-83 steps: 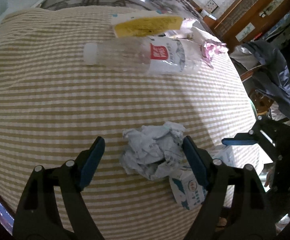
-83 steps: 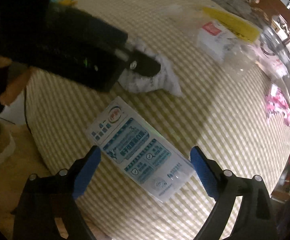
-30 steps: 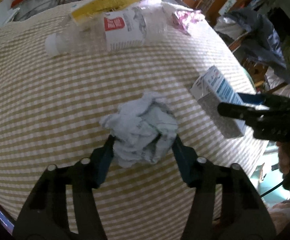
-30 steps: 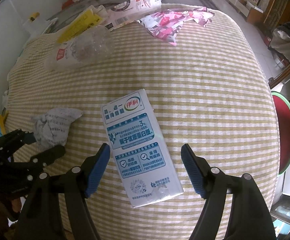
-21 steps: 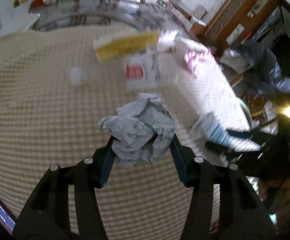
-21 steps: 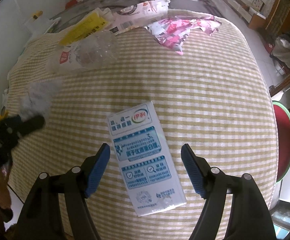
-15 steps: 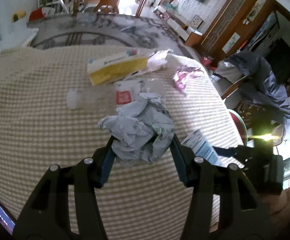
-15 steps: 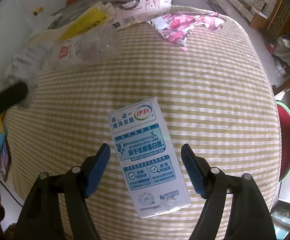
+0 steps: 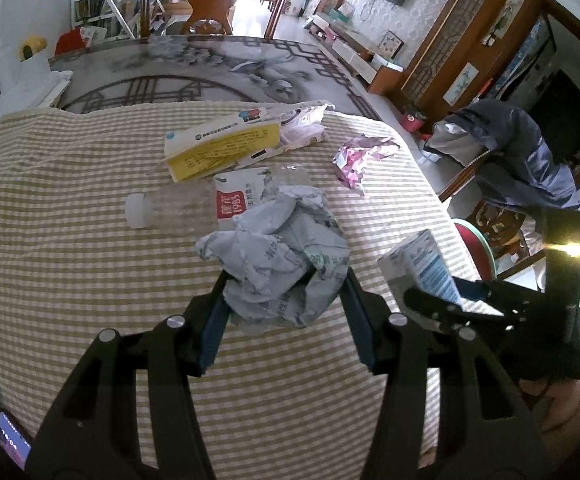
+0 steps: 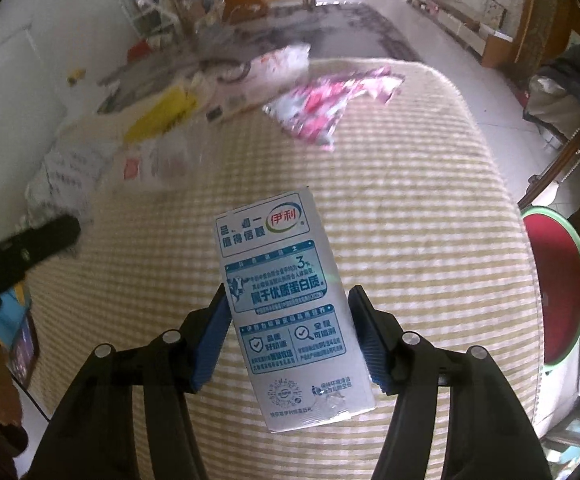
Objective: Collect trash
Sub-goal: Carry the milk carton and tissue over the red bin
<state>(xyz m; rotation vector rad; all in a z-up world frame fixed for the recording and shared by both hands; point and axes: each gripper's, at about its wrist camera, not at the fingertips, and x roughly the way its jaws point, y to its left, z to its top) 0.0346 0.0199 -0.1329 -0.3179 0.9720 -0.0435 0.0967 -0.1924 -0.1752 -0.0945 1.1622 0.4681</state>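
A crumpled grey paper ball [image 9: 282,248] hangs above the striped tablecloth [image 9: 70,240], with my left gripper [image 9: 286,280] shut on it. A white and blue milk carton [image 10: 274,240] sits lengthwise between the blue pads of my right gripper [image 10: 288,294]. Its jaws are closing and the pads press on the carton's long sides. In the left wrist view the milk carton [image 9: 421,256] is tilted up off the cloth at the right, in the right gripper [image 9: 449,296]. The right wrist view is blurred; my left gripper's finger [image 10: 30,248] shows at its left edge.
A clear plastic bottle [image 9: 194,208] lies on the cloth, behind it a yellow and white box [image 9: 222,152] and a pink wrapper [image 9: 357,156]. A chair with a blue jacket [image 9: 521,160] and a red stool [image 10: 553,280] stand right of the table. A phone [image 9: 10,440] lies bottom left.
My left gripper rose with the paper ball off the cloth. My right gripper's jaws narrowed from wide apart onto the carton's sides, and the carton lifted and tilted.
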